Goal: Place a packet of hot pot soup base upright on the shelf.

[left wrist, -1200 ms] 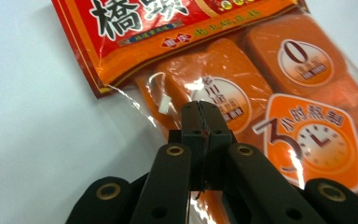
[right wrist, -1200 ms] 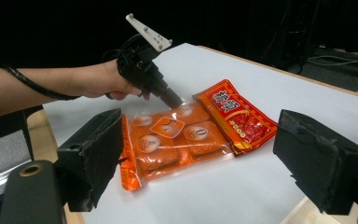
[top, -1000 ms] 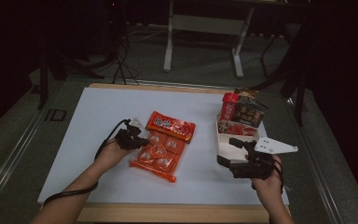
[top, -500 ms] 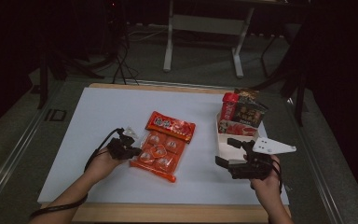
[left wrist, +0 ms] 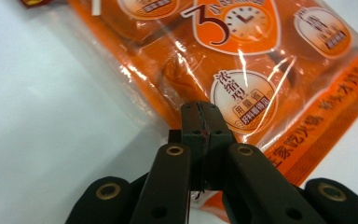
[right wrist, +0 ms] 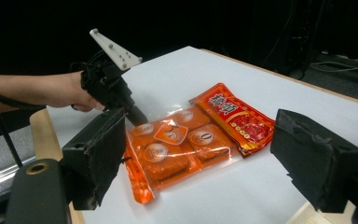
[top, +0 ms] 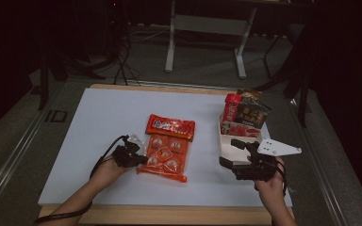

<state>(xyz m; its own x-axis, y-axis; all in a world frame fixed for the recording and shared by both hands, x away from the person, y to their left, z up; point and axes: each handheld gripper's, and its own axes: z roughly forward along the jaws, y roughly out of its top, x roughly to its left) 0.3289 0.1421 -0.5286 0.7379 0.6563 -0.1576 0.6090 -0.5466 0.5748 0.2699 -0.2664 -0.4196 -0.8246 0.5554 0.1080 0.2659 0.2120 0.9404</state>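
Observation:
An orange clear-fronted packet (top: pixel 164 157) of several sachets lies flat on the white table, with a red packet (top: pixel 170 127) touching its far end. My left gripper (top: pixel 136 157) is at the orange packet's left edge. In the left gripper view its jaws are pressed together over the clear seam of the orange packet (left wrist: pixel 256 70), so the left gripper (left wrist: pixel 200 116) is shut on that edge. My right gripper (top: pixel 233 154) is at the right, beside the white tray, with its jaws wide apart and holding nothing. The right gripper view looks across at the orange packet (right wrist: pixel 177 149), the red packet (right wrist: pixel 235 116) and the left gripper (right wrist: pixel 137 116).
A white tray (top: pixel 226 146) at the right holds upright red and dark snack packs (top: pixel 246 115). The table's wooden front edge (top: pixel 169 214) runs just below both hands. A metal stand (top: pixel 205 28) is on the floor beyond the table.
My left gripper has slid toward the front along the orange packet's left edge and closed on it. The right hand has shifted slightly nearer the front edge.

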